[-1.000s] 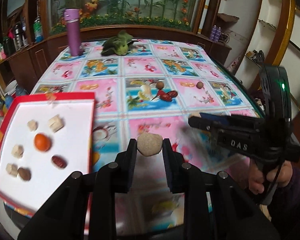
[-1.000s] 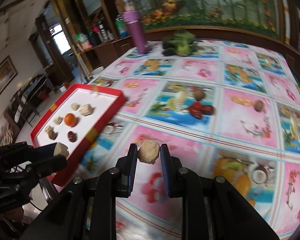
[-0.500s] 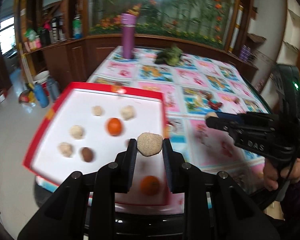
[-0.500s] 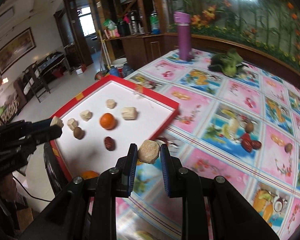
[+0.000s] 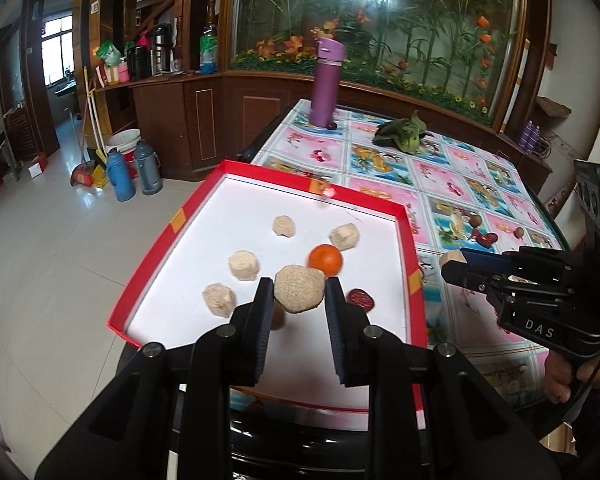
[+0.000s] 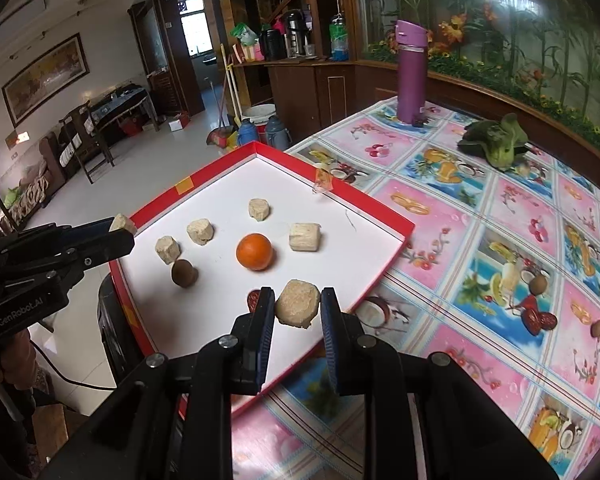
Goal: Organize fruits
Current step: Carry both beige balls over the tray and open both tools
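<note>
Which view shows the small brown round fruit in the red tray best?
The right wrist view: the brown fruit sits unobstructed on the red tray. In the left wrist view only a sliver shows behind the left tongs' finger.

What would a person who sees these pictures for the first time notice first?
Probably the red tray at the table's corner, holding an orange fruit among pale beige lumps. Each gripper, left gripper and right gripper, is shut on another beige lump above that tray. Behind, a purple bottle stands upright on the flowery tablecloth.
</note>
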The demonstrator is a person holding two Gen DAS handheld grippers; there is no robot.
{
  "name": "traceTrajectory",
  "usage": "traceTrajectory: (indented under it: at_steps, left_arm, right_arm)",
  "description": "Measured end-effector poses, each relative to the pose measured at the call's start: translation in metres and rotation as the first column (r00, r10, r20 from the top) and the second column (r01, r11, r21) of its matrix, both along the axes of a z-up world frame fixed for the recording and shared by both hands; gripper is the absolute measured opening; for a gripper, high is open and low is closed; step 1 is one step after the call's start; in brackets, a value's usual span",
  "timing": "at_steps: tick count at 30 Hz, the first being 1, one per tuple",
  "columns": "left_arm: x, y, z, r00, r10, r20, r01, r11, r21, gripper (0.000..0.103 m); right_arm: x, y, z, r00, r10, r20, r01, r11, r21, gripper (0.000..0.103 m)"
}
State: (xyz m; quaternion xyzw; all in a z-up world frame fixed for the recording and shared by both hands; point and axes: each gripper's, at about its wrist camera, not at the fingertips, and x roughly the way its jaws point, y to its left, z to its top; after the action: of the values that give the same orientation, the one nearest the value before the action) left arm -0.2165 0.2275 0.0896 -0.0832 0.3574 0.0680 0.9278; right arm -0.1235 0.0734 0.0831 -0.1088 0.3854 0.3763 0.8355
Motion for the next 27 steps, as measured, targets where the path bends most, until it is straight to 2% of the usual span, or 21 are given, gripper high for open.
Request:
traceTrajectory:
  at_steps: [11,19,27]
  left_arm:
    - [0.019,0.019,-0.008,0.999,0.008,-0.036,-0.008,1.0,0.01,0.028]
    - [0.049,0.022,-0.019,0.996,-0.015,-0.086,0.016,1.0,0.015,0.028]
    - [0.079,0.02,-0.036,0.985,-0.038,-0.17,0.044,0.998,0.035,0.028]
  right_arm:
    - [0.034,0.03,-0.02,0.998,-0.017,-0.062,0.015,1.0,-0.021,0.022]
    - [0.055,0.039,-0.039,0.991,-0.054,-0.124,0.051,0.998,-0.028,0.022]
    - [0.066,0.044,-0.052,0.984,-0.079,-0.162,0.076,0.997,-0.024,0.022]
